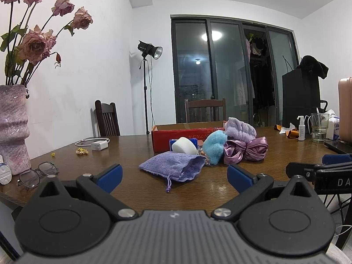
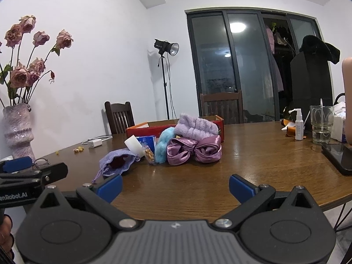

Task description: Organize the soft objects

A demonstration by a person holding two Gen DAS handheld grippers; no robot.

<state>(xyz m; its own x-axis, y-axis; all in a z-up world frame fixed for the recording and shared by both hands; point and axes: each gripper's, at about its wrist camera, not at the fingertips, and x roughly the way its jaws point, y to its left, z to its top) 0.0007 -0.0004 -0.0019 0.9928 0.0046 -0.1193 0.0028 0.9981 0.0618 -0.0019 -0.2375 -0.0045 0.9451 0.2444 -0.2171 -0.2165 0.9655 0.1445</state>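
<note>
Five soft things sit bunched mid-table (image 1: pixel 220 189), toward the far edge. Lilac pouch (image 1: pixel 173 168) lies nearest, mouth open to the right, drawstring trailing toward the near edge. White sponge (image 1: pixel 184 145) just behind it. Blue puff (image 1: pixel 214 148) upright to the sponge's right, a small snack packet (image 2: pixel 148 154) at its foot. Satin bow (image 1: pixel 245 150) right of the puff, touching it. Lavender towel band (image 1: pixel 241 129) rests on top of the bow, leaning on the red box (image 1: pixel 176 133), which stands open behind the cluster.

Left gripper (image 1: pixel 175 177) low over the near edge, fingers spread wide, nothing between them, pouch just ahead. Right gripper (image 2: pixel 175 184) beside it, likewise spread and empty.

Far left corner: vase (image 1: pixel 13 129) of dried roses, glasses (image 1: pixel 36 175), charger (image 1: pixel 99 145). Right edge: tumbler (image 2: pixel 321 124), spray bottle (image 2: pixel 298 124), phone (image 2: pixel 338 156).
</note>
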